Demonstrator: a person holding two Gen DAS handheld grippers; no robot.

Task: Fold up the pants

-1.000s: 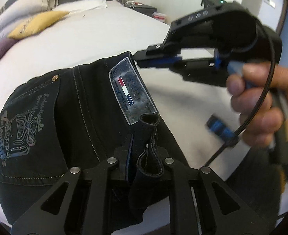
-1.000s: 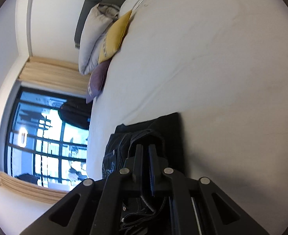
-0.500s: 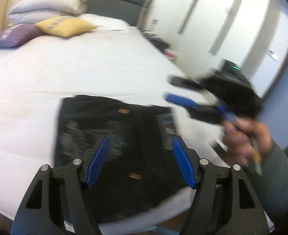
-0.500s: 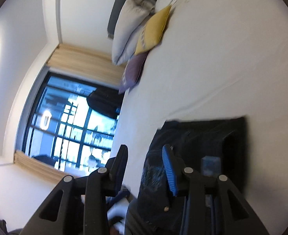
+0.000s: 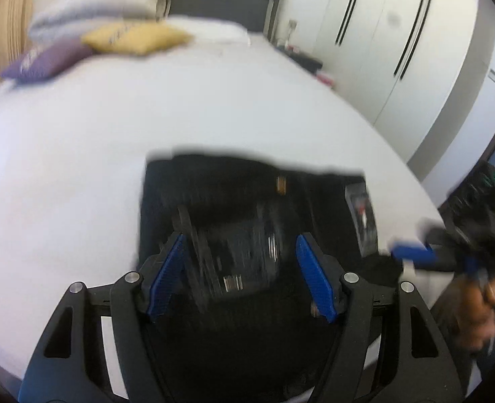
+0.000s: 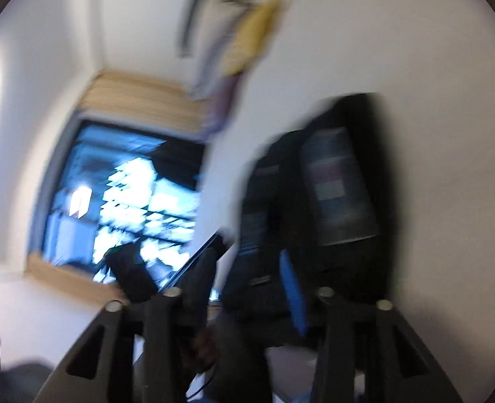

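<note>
The black jeans [image 5: 247, 208] lie folded in a flat rectangle on the white bed [image 5: 146, 107], with a grey brand patch at their right end. My left gripper [image 5: 240, 262] is open and empty, hovering above the near part of the jeans. My right gripper [image 6: 247, 262] is open and empty; it also shows at the right edge of the left wrist view [image 5: 415, 255], just off the jeans' right end. In the blurred right wrist view the jeans [image 6: 341, 181] lie ahead of the fingers.
White, yellow and purple pillows [image 5: 113, 33] lie at the grey headboard [image 5: 220, 0]. White wardrobe doors [image 5: 398, 40] stand to the right of the bed. A window [image 6: 119, 201] with wooden trim shows in the right wrist view.
Both grippers let go of the jeans, opened and pulled back and up. The jeans now lie flat on the bed.
</note>
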